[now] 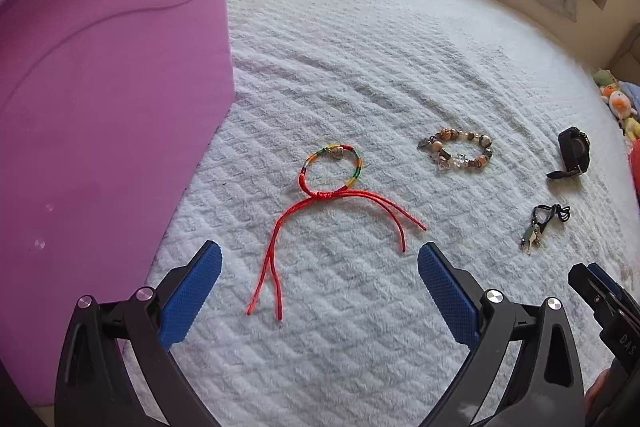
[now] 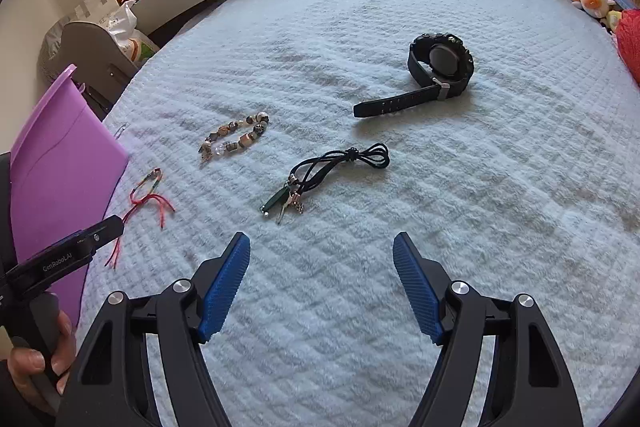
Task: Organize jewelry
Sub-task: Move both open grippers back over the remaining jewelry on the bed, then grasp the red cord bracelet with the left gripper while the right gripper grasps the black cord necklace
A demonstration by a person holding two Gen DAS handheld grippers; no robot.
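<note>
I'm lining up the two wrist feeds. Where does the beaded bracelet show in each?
Left wrist: the beaded bracelet lies right of centre, right of the red cord bracelet.
Right wrist: beaded bracelet left of centre, up-right of the red cord bracelet.
Shared landmark: black watch.

Soft daylight from the far window; sharp focus; fisheye-bent edges.

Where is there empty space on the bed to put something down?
Bare white blanket lies right of the black cord necklace and below the black wristwatch; also between the open right gripper and that necklace. It's crowded leftward: beaded bracelet, red string bracelet, purple plastic bin, open left gripper.
</note>
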